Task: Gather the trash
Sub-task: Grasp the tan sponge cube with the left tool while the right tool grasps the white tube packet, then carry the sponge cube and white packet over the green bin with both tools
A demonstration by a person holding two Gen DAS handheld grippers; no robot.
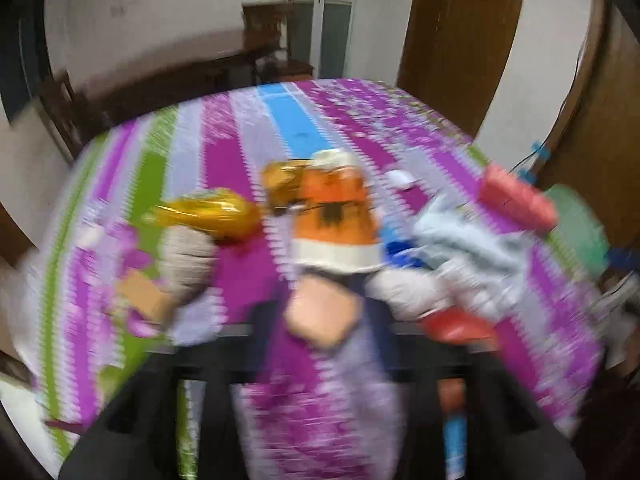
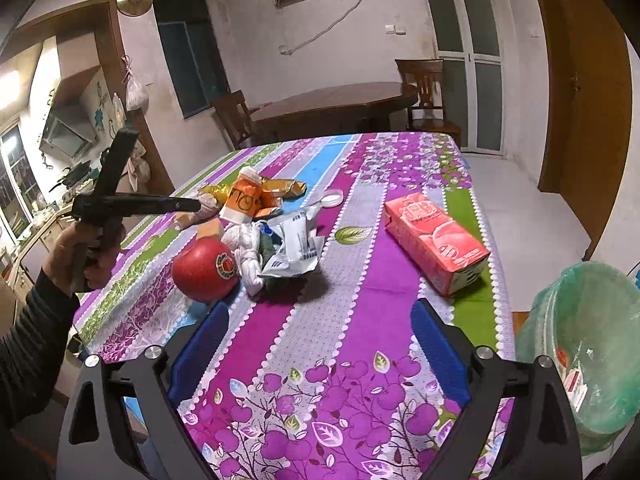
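Striped purple, green and blue oilcloth, printed with apples and leaves, covers the table (image 2: 304, 344) in a plain room with a dark wooden dining set behind. Trash lies heaped near the middle: a crumpled white wrapper (image 2: 294, 246), an orange paper cup (image 2: 241, 200) lying on its side, gold foil (image 2: 286, 188), knotted white cloth (image 2: 250, 256) and a round red fruit (image 2: 206, 270). A pink rectangular carton (image 2: 434, 236) lies apart, nearer the bin (image 2: 584, 344), which is lined with thin green plastic and stands beside the table's right edge.

My right gripper (image 2: 320, 356) hovers over bare cloth, blue pads spread wide, nothing between them. My left gripper (image 2: 202, 210) reaches into the pile beside the cup; its own view is badly blurred, so I cannot tell whether it grips anything.

I judge this a reach-and-pick step. Soft crumpled pieces should compress, so I would close slowly on the bulk, not an edge. The smooth, rounded fruit could roll if nudged.
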